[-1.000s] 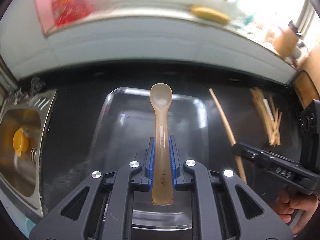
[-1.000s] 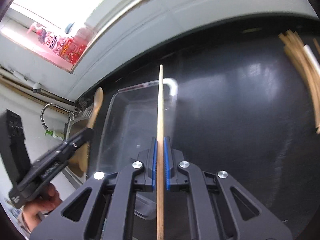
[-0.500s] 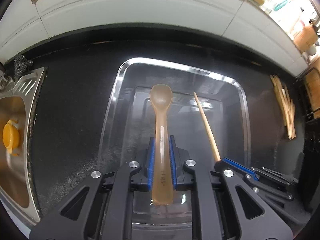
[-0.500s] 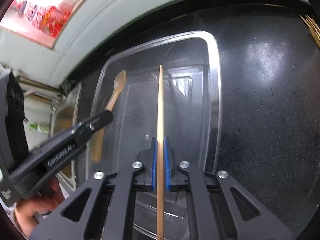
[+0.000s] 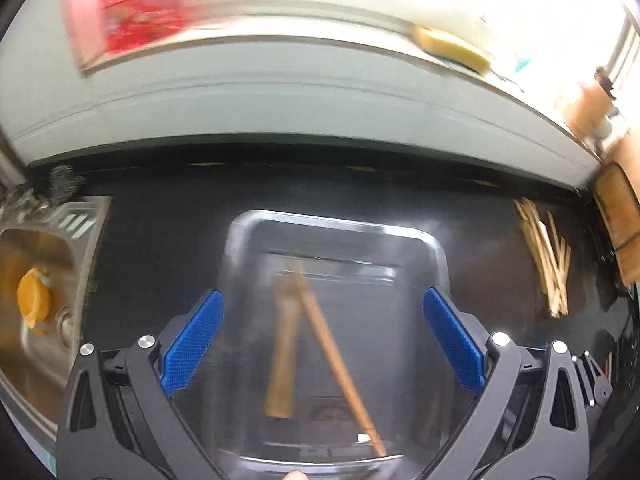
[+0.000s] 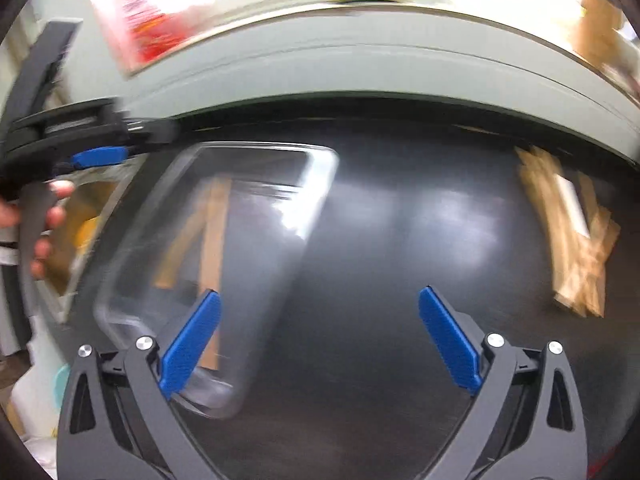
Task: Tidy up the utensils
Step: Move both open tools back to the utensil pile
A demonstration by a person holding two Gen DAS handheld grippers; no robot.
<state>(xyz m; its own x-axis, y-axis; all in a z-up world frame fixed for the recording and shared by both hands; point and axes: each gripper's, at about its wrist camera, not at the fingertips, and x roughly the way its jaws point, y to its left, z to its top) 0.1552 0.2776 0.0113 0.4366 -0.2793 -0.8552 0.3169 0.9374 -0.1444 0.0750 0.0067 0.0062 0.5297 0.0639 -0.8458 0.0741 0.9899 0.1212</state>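
the left tool (image 5: 323, 338) stands wide, its blue pads (image 5: 192, 350) apart and gripping nothing. the right tool (image 6: 318, 344) is just as wide and equally bare. in the lower middle of the left wrist frame, the spoon (image 5: 282, 354) and the chopstick (image 5: 338, 368) lie inside the clear tray (image 5: 438, 252), crossing near their far ends; blur softens both. the tray rests on the dark worktop (image 5: 160, 240). a loose bundle of chopsticks (image 5: 544, 262) lies on the worktop at right, well apart from the tray. a steel sink (image 5: 44, 280) fills the left edge.
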